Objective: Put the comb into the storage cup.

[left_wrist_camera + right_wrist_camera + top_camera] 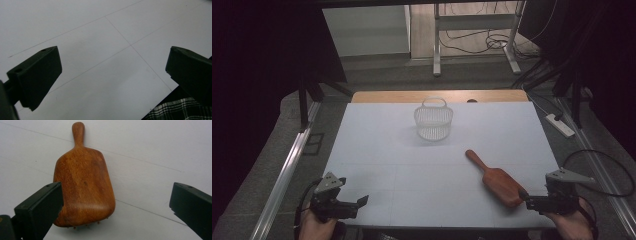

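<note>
**Both grippers wide open at the near edge, wooden brush lying by the right one**

The wooden brush (497, 178) lies flat on the white table (412, 170), back up, at the near right. Its slim handle points toward the far left and its broad head toward the near right corner. In the right gripper view, small bristle tips peek out from under the near end of the head.

The right gripper (532, 201) sits at the near right edge of the table, just beside the head of the brush. Its jaws stand spread wide and hold nothing. In the right gripper view the head of the brush (83, 186) lies between the jaws, close against the left one and well apart from the right one; whether the left jaw touches the wood cannot be told.

The left gripper (354, 204) rests at the near left corner, well apart from the brush. Its jaws are spread wide too, with bare table (105, 62) between them.

A white wire basket (433, 120) with a handle stands upright at the far middle of the table, well apart from both grippers.
</note>
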`<state>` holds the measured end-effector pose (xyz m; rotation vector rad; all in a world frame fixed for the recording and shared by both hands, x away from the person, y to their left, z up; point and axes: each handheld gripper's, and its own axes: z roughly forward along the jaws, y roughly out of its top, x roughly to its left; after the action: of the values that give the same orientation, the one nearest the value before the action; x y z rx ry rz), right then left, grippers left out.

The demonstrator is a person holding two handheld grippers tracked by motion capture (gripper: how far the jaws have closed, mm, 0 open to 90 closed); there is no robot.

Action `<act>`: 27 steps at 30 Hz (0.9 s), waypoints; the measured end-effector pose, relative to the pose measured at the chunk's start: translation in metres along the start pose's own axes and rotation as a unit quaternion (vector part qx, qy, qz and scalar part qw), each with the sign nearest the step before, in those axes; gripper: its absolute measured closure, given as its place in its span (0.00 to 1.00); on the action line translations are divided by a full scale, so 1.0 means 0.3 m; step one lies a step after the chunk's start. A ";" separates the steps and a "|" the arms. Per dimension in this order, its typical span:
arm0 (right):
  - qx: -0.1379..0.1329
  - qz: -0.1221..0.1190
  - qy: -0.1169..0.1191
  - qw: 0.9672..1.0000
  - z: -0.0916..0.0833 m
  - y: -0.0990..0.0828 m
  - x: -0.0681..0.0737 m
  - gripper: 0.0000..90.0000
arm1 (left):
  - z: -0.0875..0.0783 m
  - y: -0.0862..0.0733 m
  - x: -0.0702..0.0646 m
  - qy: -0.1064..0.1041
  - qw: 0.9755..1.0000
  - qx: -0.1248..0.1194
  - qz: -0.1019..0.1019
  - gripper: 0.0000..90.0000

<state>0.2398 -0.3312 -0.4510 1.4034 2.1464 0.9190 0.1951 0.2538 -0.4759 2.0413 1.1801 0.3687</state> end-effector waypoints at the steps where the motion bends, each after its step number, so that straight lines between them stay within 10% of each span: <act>1: 0.001 0.002 0.003 1.000 0.001 0.001 -0.001 0.00 | 0.001 0.000 0.002 -0.004 1.000 0.001 0.000 0.01; 27: 0.018 -0.016 0.014 1.000 0.014 0.008 0.009 0.00 | -0.003 -0.005 0.016 -0.020 1.000 -0.002 -0.014 0.02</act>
<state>0.2429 -0.3267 -0.4521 1.3777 2.2096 0.8983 0.1962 0.2586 -0.4769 2.0174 1.1822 0.3140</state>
